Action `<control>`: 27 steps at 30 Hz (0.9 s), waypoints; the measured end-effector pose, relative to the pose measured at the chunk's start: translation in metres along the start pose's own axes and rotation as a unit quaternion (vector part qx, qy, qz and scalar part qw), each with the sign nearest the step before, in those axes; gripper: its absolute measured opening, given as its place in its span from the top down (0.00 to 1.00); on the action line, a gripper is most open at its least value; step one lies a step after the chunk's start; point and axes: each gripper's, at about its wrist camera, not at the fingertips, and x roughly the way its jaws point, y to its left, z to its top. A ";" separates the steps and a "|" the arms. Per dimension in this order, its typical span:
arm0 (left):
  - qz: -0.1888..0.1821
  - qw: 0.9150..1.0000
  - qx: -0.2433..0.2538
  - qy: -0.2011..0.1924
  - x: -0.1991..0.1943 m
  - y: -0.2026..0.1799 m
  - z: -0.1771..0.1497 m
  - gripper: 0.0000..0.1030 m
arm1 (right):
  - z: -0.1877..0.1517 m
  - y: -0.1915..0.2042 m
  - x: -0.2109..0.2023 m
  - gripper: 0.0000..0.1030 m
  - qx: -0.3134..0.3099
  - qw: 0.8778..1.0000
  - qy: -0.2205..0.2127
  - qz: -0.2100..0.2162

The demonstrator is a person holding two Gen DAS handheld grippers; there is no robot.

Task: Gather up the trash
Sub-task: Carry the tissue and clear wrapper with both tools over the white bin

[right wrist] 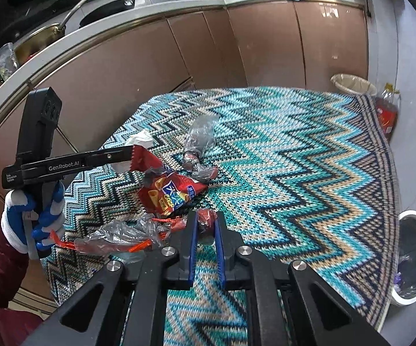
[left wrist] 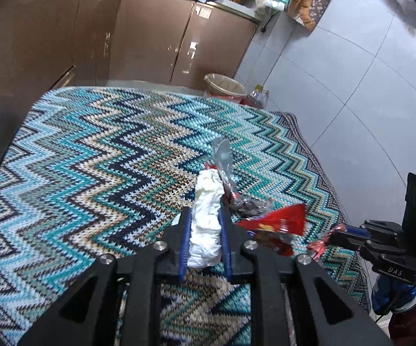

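My left gripper [left wrist: 205, 216] is shut on a crumpled white tissue [left wrist: 206, 225] over the zigzag tablecloth [left wrist: 92, 158]. My right gripper [right wrist: 206, 222] is shut on a small red and clear wrapper [right wrist: 206, 220], which also shows in the left wrist view [left wrist: 323, 238]. A red snack bag [left wrist: 277, 225] [right wrist: 167, 190] lies between the two grippers. A clear crumpled wrapper [left wrist: 222, 158] [right wrist: 200, 132] lies farther out on the cloth. Another clear and orange wrapper [right wrist: 121, 236] trails to the left of my right gripper.
A white bin with a dark liner [right wrist: 415, 256] stands on the floor right of the table. A beige lined bin [left wrist: 225, 85] [right wrist: 352, 82] and a bottle [right wrist: 387, 112] stand by the brown cabinets [left wrist: 150, 43]. The counter holds pans [right wrist: 49, 34].
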 end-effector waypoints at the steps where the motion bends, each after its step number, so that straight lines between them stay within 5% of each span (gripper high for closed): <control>1: 0.002 1.000 0.001 -0.006 -0.006 -0.004 -0.001 0.83 | -0.002 0.002 -0.007 0.90 -0.001 1.000 -0.007 -0.005; 18: -0.004 0.992 0.063 -0.105 -0.108 -0.075 -0.013 0.83 | -0.031 0.018 -0.136 0.90 0.002 0.988 -0.131 -0.075; 27: -0.039 0.986 0.119 -0.111 -0.103 -0.150 0.000 0.83 | -0.051 -0.018 -0.210 0.90 0.034 0.971 -0.189 -0.139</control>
